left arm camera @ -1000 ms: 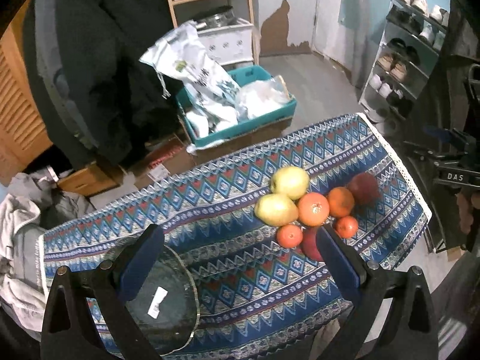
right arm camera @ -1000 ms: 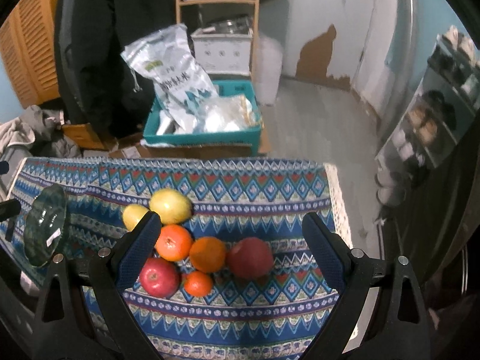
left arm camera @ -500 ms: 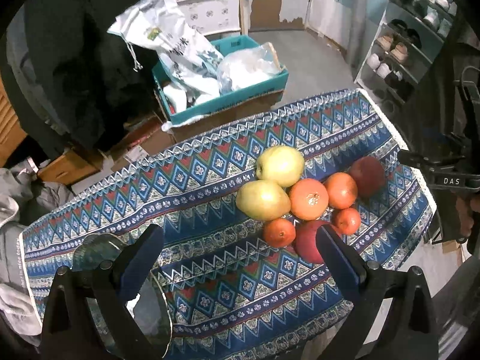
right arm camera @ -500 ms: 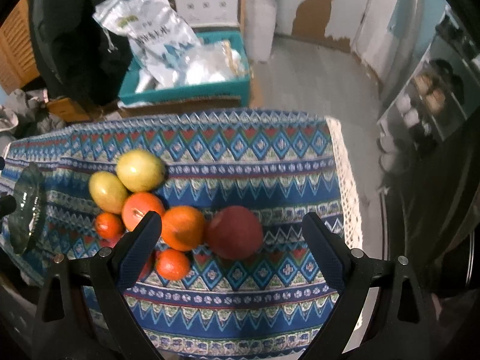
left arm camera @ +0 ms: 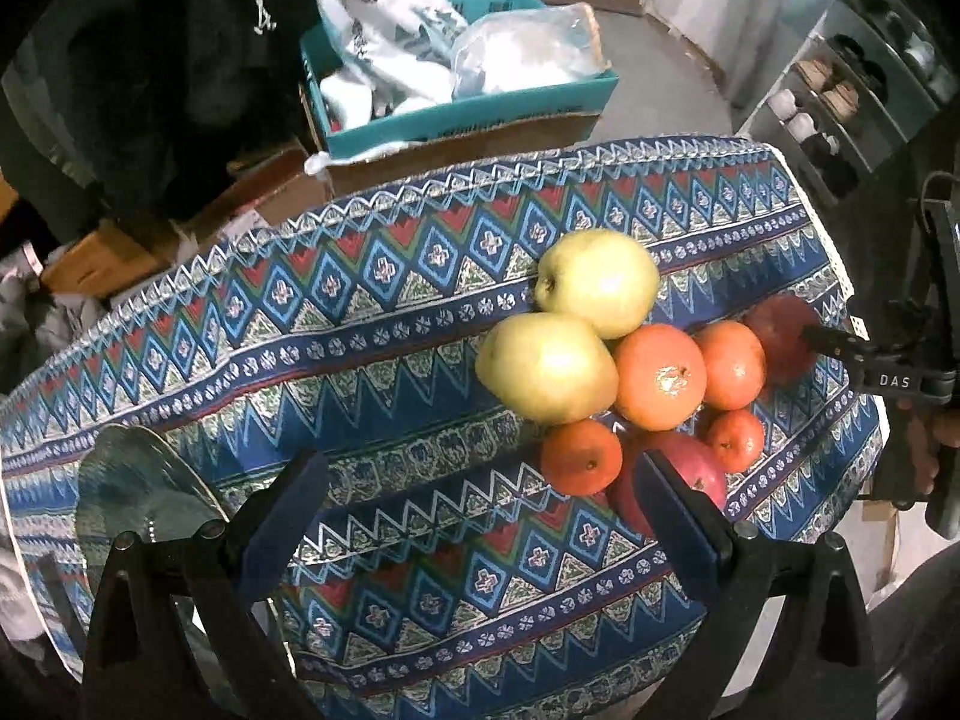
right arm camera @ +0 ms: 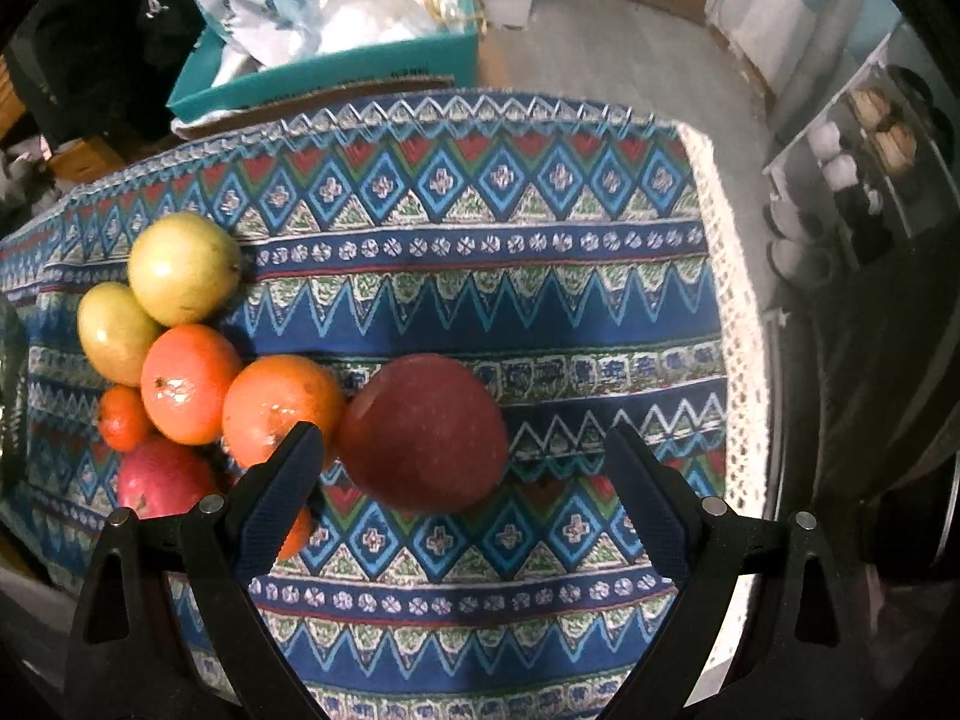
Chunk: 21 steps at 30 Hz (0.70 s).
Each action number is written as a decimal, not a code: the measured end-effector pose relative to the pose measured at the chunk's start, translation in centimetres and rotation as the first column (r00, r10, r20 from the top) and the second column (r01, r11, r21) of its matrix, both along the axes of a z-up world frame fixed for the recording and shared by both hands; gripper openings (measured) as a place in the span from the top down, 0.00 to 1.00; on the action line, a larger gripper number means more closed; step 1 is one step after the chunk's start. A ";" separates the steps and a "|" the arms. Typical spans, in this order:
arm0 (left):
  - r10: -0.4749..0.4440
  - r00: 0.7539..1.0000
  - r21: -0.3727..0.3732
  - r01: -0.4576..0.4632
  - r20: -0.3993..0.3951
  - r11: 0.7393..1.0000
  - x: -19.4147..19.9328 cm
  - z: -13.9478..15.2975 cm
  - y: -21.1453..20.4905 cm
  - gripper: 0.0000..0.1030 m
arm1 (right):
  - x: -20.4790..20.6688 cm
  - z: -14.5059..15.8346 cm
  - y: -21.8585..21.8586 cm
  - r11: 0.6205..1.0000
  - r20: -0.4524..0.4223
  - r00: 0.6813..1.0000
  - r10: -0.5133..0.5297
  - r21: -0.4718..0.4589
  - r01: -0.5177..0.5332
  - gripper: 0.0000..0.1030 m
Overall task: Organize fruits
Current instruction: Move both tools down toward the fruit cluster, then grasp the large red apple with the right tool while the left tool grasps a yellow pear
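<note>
A pile of fruit lies on the patterned tablecloth (left arm camera: 384,324): two yellow-green pears (left arm camera: 594,282) (left arm camera: 546,375), two big oranges (left arm camera: 660,375) (left arm camera: 732,363), small tangerines (left arm camera: 579,456), a red apple (left arm camera: 678,474) and a dark red apple (right arm camera: 423,432). My left gripper (left arm camera: 480,516) is open, low over the cloth, just left of the red apple. My right gripper (right arm camera: 462,480) is open with the dark red apple between its fingers, not gripped. The right gripper also shows in the left wrist view (left arm camera: 888,372). A glass plate (left arm camera: 138,492) lies at the cloth's left end.
Beyond the table stands a teal box (left arm camera: 456,102) on cardboard, holding plastic bags. A dark coat (left arm camera: 150,60) hangs at the back left. A shoe rack (right arm camera: 858,180) stands at the right. The cloth's lace edge (right arm camera: 738,360) marks the table's right end.
Both grippers have come down and forward toward the fruit. The dark red apple now sits between the right gripper's open fingers. The fruit has not moved.
</note>
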<state>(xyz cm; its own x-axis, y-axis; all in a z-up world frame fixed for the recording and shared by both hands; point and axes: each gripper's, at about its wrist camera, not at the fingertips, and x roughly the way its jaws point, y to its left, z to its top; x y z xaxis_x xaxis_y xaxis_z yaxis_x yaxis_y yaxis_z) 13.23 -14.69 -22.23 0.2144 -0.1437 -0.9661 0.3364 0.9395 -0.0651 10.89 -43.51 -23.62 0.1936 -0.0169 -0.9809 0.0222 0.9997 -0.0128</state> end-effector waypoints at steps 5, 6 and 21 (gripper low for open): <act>-0.001 1.000 0.018 0.001 0.000 1.000 0.6 -1.2 -0.2 0.01 | 0.4 -1.3 0.1 1.000 -0.033 0.999 0.002 -0.010 -0.002 0.10; 0.001 1.000 0.016 -0.001 -0.005 1.000 0.8 -1.4 -0.2 0.01 | 0.5 -1.6 0.1 1.000 -0.038 0.999 0.005 -0.008 -0.005 0.10; -0.026 0.999 0.006 0.026 -0.048 1.000 1.9 -3.8 -2.4 0.01 | 0.0 -4.6 -0.8 0.992 -0.103 0.995 -0.013 0.122 0.026 0.10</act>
<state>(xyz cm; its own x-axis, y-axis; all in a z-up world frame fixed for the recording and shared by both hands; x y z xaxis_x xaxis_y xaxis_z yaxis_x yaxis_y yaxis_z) 15.11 -17.14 -25.99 0.1643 -0.1421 -0.9761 0.3575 0.9309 -0.0753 10.89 -44.28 -28.27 0.0938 0.1026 -0.9903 0.0465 0.9931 0.1073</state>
